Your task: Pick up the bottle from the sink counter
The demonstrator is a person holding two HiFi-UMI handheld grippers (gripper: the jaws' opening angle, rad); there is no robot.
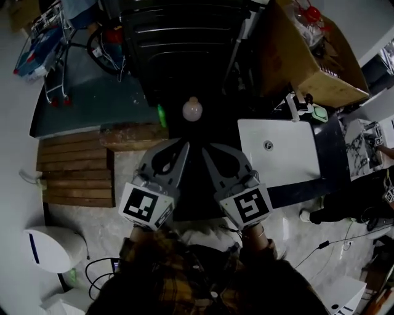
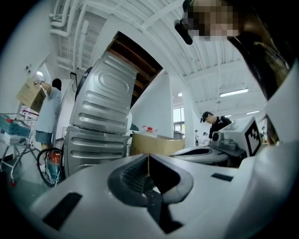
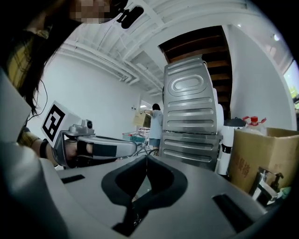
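The bottle (image 1: 306,98), as far as it can be made out, is standing as a small dark pump-topped shape just beside the faucet (image 1: 294,106) at the far edge of the white sink counter (image 1: 301,163). In the right gripper view it is showing at the lower right (image 3: 279,179), close against a large cardboard box (image 3: 261,156). Neither tong is touching it. The right gripper (image 1: 208,149) is hovering to the left of the counter, well apart from the bottle; its 2 jaws are pressed together to a thin seam and are holding nothing (image 3: 146,158). The left gripper (image 1: 180,146) is hanging just beside it, tips angling toward each other, and its 2 jaws are likewise closed tight on nothing (image 2: 149,156). Both are pointing toward a tall ribbed metal appliance (image 3: 191,116) that is rising ahead. A red-capped container (image 1: 313,13) is lying in the open box beyond the counter. To the left, a wooden pallet (image 1: 77,169) is lying on the floor, and a shopping cart (image 1: 49,37) is standing farther off. A person in a pale top (image 3: 154,123) is standing in the background by the cart.
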